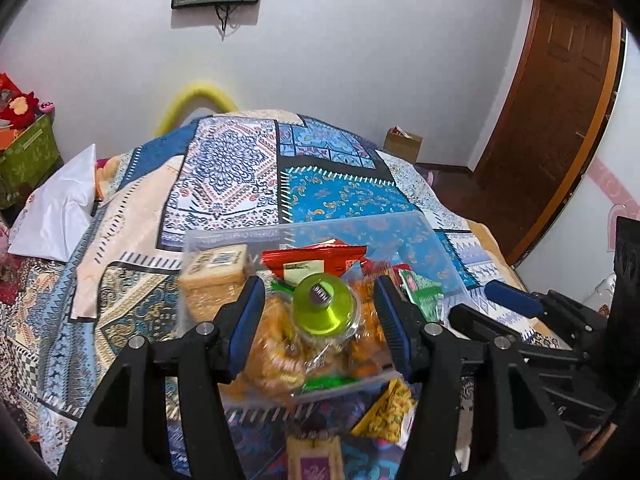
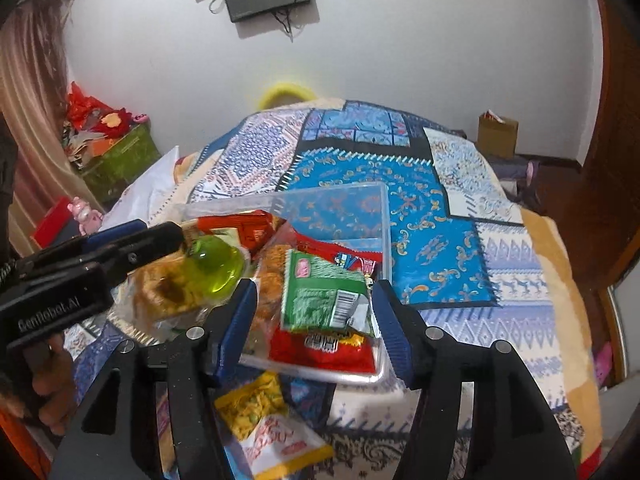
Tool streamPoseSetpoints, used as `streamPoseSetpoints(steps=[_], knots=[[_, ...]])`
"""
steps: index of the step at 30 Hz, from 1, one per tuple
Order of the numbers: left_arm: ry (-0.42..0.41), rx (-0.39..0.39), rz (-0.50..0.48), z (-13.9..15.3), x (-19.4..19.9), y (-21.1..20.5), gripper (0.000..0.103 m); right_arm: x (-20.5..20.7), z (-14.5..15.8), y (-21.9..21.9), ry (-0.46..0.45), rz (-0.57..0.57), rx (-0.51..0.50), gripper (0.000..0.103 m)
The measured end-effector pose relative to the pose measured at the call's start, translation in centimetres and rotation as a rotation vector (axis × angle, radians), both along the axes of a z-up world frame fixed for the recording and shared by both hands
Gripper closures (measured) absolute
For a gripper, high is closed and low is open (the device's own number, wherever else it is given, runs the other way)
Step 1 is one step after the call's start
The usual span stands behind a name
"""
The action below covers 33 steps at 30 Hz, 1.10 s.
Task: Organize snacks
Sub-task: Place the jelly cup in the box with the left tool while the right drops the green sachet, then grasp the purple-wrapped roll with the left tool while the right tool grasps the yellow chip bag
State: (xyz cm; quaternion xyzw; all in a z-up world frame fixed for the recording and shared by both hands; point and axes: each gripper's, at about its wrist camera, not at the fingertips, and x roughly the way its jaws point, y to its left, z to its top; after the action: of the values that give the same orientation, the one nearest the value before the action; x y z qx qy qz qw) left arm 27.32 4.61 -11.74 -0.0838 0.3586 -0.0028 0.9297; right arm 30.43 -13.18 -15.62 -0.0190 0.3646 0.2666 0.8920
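Both grippers are hovering part-open and empty-jawed over the clear plastic bin (image 2: pixel 380 220) of snacks, the right gripper (image 2: pixel 316 312) sitting nearer the yellow crinkly snack packet (image 2: pixel 256 404) lying outside the bin, just below its fingers, than the left gripper (image 1: pixel 320 316).

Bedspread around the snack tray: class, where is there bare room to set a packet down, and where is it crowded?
Free: the blue patchwork bedspread right of and beyond the clear tray. Crowded: inside the tray's near end, around the green-lidded jar, and in front, where the yellow packet lies.
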Motion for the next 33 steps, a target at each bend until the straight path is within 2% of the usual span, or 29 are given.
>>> streamPoseSetpoints(steps=[2, 7, 17, 25, 27, 33], knots=[[-0.010, 0.022, 0.004, 0.3, -1.0, 0.2, 0.041, -0.8, 0.3, 0.0, -0.010, 0.015, -0.004, 0.046], [0.009, 0.076, 0.025, -0.4, -3.0, 0.9, 0.040, -2.7, -0.1, 0.2, -0.017, 0.050, -0.019, 0.040], [0.089, 0.059, 0.029, -3.2, -7.2, 2.6, 0.040, -4.8, -4.3, 1.8, 0.075, 0.127, -0.089, 0.040], [0.191, 0.023, 0.013, -7.1, -8.7, 2.8, 0.040, -3.7, -7.8, 2.8, 0.167, 0.134, -0.169, 0.040], [0.222, 0.022, 0.004, -8.1, -8.6, 2.6, 0.040, -3.2, -8.5, 3.0, 0.191, 0.144, -0.180, 0.036], [0.256, -0.005, -0.024, -9.5, -8.5, 1.8, 0.040, -3.6, -9.1, 3.6, 0.167, 0.162, -0.210, 0.034]])
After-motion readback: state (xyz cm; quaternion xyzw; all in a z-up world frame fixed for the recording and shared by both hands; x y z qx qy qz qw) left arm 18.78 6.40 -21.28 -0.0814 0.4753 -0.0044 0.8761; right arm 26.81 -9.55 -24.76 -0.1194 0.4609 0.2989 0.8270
